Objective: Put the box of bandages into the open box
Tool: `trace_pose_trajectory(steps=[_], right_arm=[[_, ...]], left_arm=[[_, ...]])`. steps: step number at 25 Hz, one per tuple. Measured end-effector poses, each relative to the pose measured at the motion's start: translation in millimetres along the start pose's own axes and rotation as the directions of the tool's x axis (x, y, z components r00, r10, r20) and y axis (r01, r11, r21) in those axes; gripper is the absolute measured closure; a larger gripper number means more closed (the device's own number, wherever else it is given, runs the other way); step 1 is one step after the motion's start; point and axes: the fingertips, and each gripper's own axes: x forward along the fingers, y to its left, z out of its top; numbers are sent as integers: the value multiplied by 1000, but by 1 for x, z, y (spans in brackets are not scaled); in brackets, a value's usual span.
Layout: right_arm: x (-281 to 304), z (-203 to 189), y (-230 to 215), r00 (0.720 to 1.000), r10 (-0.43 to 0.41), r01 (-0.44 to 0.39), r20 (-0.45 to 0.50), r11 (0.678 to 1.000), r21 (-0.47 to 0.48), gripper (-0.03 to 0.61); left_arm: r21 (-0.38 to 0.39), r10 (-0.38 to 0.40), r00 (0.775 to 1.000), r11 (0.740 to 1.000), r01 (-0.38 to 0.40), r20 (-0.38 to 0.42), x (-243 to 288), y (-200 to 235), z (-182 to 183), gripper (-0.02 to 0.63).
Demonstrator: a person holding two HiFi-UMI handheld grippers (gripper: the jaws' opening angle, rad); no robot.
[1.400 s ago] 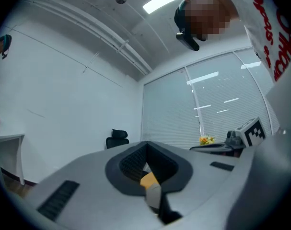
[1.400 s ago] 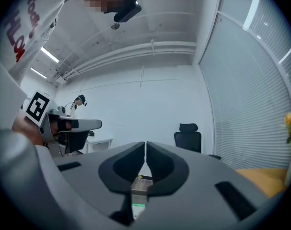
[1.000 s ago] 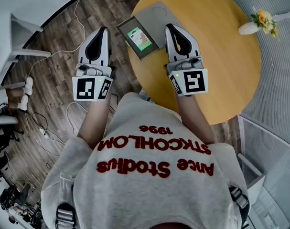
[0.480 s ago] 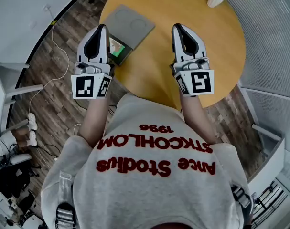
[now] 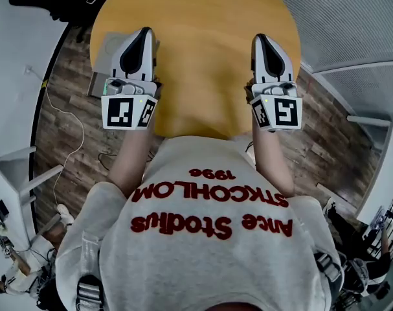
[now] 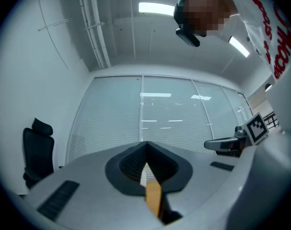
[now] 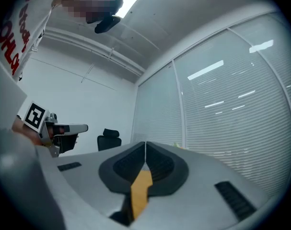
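Far left, the floor point(image 5: 67, 167) is dark wood plank with a thin pale cable point(image 5: 65, 118) trailing across it. Moving in: a flat grey box point(image 5: 103, 60), matte and square-cornered, sits at the left rim of the worktop point(image 5: 202, 63). It is likely the open box, though its inside is not visible. The left gripper point(image 5: 144, 34) hangs right over it, smooth white shell with a black inset, and covers most of it. Its own view shows the ribbed dark fingers point(image 6: 128, 164) pressed together with nothing between them. The box of bandages? Not visible in any view; it may be under that gripper, but I cannot tell.

The centre is a round, warm-yellow wooden top, smooth and bare between the tools. On the right, the right gripper point(image 5: 261, 41) is held level above the wood, well apart from the grey box, with its fingers point(image 7: 159, 166) together and empty too. Both tools point forward like a ready stance, so my read is that the grasp has not begun.
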Motion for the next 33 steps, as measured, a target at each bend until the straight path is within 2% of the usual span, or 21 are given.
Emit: trace_pose_trajectory(steps=[5, 9, 15, 23, 27, 33], right_arm=[[-7, 10, -31, 998, -64, 64, -6, 998, -8, 569], [-1, 5, -38, 998, -63, 63, -23, 998, -2, 572], [-24, 13, -38, 997, -71, 71, 2, 997, -1, 572], [7, 10, -46, 998, -55, 55, -6, 998, 6, 572], [-5, 16, -42, 998, -59, 59, -2, 998, 9, 572], [-58, 21, -29, 997, -78, 77, 10, 997, 9, 572]], left_arm=[[-26, -36, 999, 999, 35, -6, 25, -15, -2, 607], [-28, -31, 999, 999, 30, -16, 34, -15, -7, 607], [-17, -34, 999, 999, 34, -10, 20, -30, -2, 607], [-15, -8, 1000, 1000, 8, -13, 40, -10, -7, 607], [-17, -13, 1000, 1000, 12, -14, 30, -18, -2, 607], [-13, -30, 1000, 999, 30, -6, -10, -47, 6, 607]])
